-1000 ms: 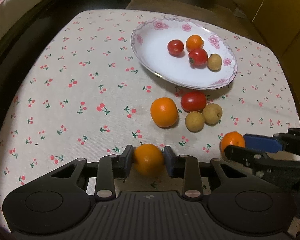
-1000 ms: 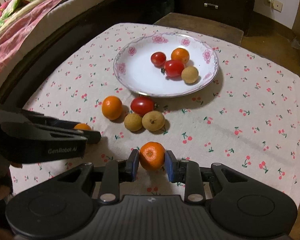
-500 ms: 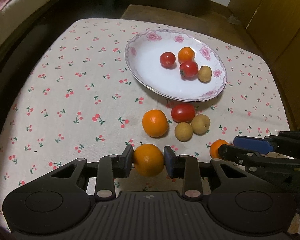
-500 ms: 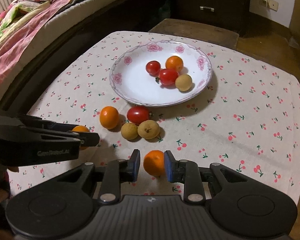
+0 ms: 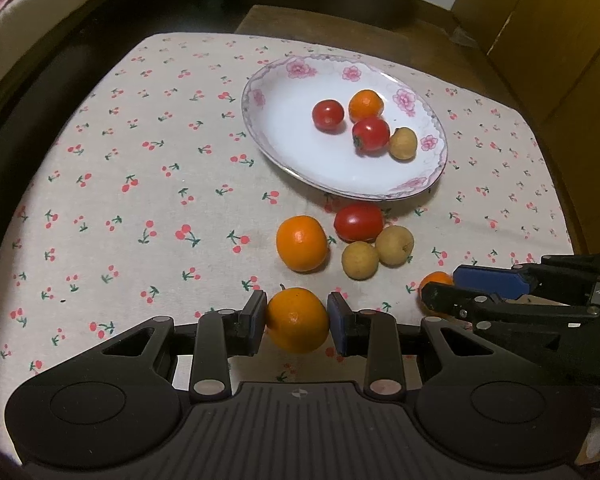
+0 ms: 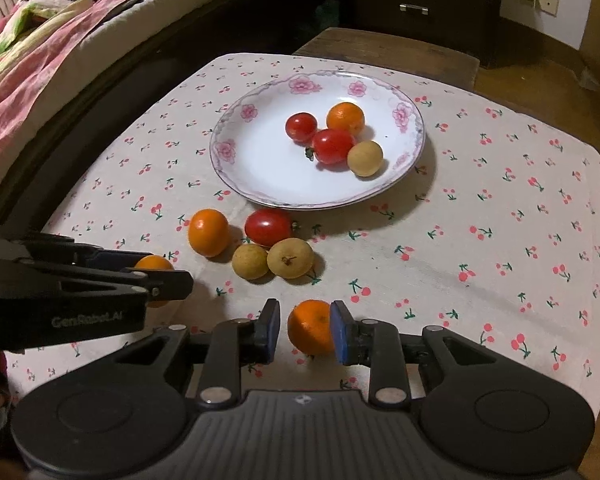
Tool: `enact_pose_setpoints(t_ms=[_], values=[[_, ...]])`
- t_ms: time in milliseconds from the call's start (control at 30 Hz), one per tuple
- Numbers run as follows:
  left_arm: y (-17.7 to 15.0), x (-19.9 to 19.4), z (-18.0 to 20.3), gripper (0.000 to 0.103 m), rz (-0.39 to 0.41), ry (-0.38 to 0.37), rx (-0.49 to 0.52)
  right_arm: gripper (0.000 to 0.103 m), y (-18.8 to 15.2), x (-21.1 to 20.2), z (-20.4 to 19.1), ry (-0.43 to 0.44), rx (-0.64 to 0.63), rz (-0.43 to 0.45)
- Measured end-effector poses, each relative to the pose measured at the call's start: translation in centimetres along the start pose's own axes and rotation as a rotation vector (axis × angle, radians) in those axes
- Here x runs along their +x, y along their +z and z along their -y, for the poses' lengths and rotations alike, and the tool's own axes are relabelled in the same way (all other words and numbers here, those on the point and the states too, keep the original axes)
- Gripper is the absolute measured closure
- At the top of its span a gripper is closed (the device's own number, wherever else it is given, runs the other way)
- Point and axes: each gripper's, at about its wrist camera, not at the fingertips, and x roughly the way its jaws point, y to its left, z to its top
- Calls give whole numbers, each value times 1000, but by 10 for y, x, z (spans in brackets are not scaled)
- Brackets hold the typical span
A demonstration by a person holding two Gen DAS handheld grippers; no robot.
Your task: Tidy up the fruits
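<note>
- Left wrist view: the left gripper (image 5: 297, 320) is held low over the surface (image 5: 100, 200), pads pressed on an orange (image 5: 297, 319).
- Counted on the plate (image 5: 300, 160): two tomatoes, one orange, one longan.
- Right wrist view: the right gripper (image 6: 305, 330) is parted around a second orange (image 6: 311, 326); only the right pad touches it, and a gap is seen at the left pad.
- Counted loose between plate and grippers: one orange, one tomato (image 6: 268, 227), two longans.

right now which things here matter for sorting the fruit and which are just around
Job: plate, plated fruit, loose orange, tomato, longan, second longan, held orange in left gripper, last orange inside open right gripper.
Lying about: quilt, dresser, wall socket.
</note>
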Motion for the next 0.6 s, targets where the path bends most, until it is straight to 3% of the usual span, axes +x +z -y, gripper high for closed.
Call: enact_pose_setpoints(t_ms=[467, 600], values=[[-3, 5, 4, 60, -14, -29, 11, 71, 1, 14, -6, 2, -25, -36], [-4, 12, 6, 63, -30, -6, 17, 71, -1, 23, -8, -13, -34, -33]])
